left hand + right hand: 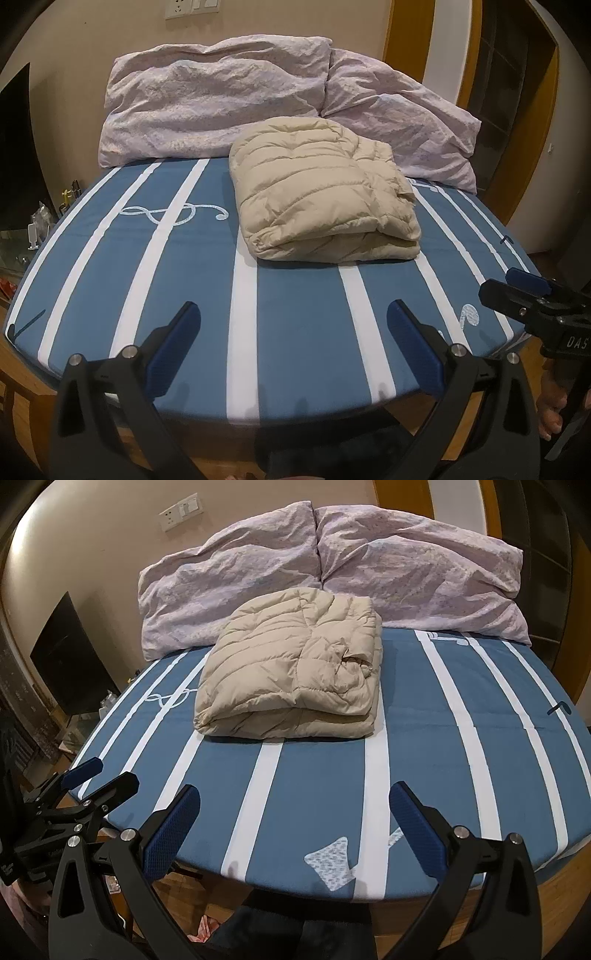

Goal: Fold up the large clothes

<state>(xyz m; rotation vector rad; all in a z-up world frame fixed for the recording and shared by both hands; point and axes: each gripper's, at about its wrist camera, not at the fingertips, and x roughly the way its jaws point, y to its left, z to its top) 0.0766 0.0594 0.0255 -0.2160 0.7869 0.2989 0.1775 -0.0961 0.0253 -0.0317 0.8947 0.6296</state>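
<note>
Though on bed (424, 738), jacket (291, 675) folded.

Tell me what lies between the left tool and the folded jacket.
Only bare striped sheet separates the open left tool from the beige jacket, in the left wrist view.

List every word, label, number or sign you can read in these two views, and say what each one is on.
"DAS": white letters on the black body of the right hand-held gripper, at the right edge of the left wrist view; the word may run on out of sight.
Treble clef and music notes: white signs, not words, on the blue striped sheet.
Wall socket plate: no readable text.
Puffy beige jacket: no label visible.
</note>
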